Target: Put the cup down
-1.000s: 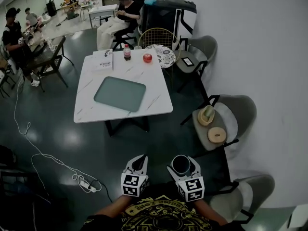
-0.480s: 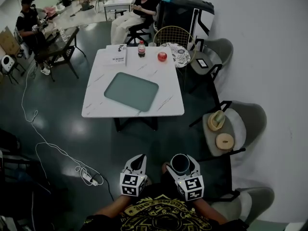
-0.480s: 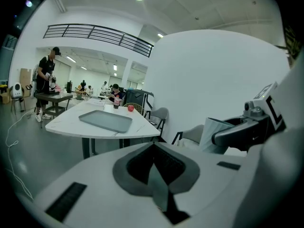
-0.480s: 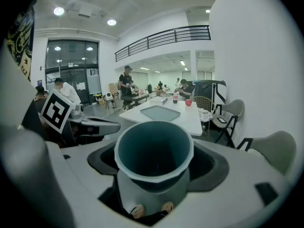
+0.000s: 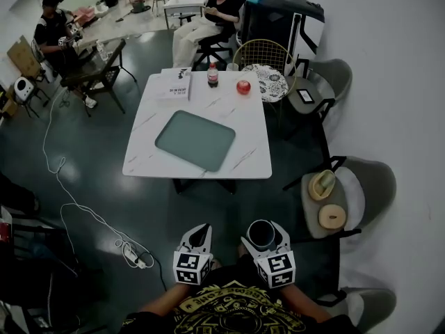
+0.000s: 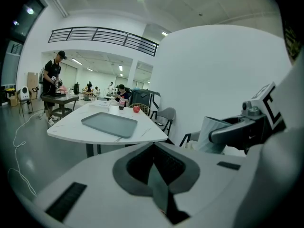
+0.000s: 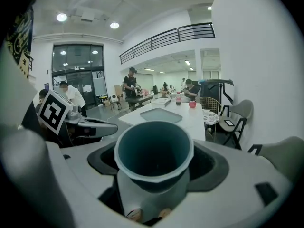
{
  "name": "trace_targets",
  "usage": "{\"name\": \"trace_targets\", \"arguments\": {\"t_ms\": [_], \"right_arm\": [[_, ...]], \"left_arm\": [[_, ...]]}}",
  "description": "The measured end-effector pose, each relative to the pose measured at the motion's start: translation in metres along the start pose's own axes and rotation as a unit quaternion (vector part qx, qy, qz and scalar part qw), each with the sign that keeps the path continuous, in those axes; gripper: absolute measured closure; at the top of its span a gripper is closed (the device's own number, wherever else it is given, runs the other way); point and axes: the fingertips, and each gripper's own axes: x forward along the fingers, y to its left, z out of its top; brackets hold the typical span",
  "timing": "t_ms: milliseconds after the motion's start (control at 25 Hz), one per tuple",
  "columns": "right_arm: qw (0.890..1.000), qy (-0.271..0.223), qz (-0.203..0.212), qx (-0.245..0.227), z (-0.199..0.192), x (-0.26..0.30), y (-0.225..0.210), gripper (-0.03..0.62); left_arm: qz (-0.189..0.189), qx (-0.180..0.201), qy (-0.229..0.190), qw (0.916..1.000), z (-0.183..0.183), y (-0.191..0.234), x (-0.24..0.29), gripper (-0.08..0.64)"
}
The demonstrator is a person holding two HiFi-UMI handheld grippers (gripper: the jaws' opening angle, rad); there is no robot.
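Note:
A grey cup with a dark blue-green inside sits upright between the jaws of my right gripper, which is shut on it; the cup's rim shows in the head view too. My left gripper hangs beside it, jaws closed together with nothing between them. Both are held low, close to the body, well short of the white marble table. A grey tray lies in the table's middle. In the left gripper view the cup shows at the right.
On the table's far edge stand a cola bottle, a red apple and a booklet. Chairs ring the right side; one seat holds two round wooden items. A white cable runs over the dark floor. People sit and stand at the back.
The view has shifted: the table and chairs now sit further right and a little lower in the head view. Both grippers hold the same pose, the cup still gripped.

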Motion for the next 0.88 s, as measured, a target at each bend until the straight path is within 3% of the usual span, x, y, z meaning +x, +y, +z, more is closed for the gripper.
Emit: {"name": "trace_targets", "arguments": {"t_ms": [880], "right_arm": [[0.996, -0.011, 0.088, -0.030, 0.016, 0.045, -0.071, 0.204]], "left_arm": [[0.090, -0.016, -0.010, 0.9958, 0.034, -0.016, 0.053, 0.551]]}}
